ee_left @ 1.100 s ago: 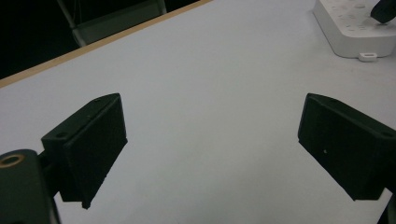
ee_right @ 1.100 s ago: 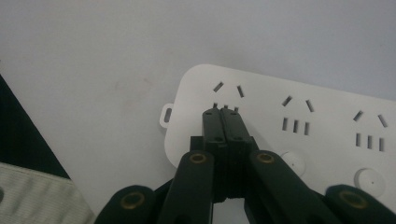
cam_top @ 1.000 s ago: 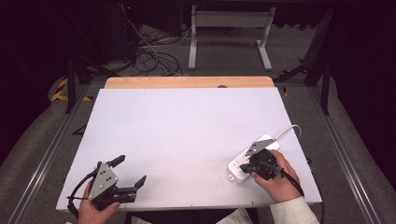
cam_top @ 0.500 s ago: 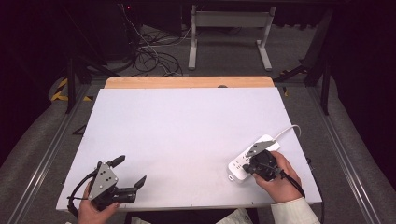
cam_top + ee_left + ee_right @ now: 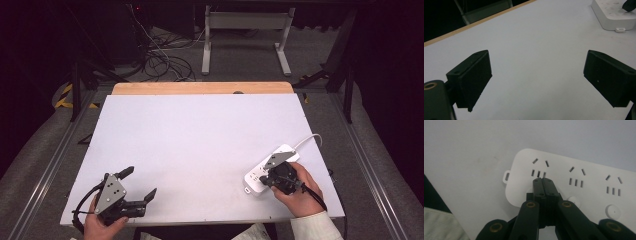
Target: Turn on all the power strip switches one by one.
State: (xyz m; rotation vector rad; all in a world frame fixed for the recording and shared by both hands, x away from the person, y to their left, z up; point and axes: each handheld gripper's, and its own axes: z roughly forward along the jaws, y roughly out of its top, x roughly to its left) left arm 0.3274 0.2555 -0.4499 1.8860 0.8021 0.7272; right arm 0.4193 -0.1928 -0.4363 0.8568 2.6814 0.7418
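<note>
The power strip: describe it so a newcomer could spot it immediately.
Start at the white table and go to its near right corner. There the white power strip lies flat and slanted, its cord trailing away, the shut right gripper over its end socket. Nothing else lies on the table.

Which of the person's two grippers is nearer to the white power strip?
The right. The right gripper, jaws shut, sits over the near end of the power strip, above a round button. The left gripper, jaws open, is far across the table.

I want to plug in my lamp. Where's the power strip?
In the high view, the white power strip lies near the table's front right corner, under the right tongs.
</note>
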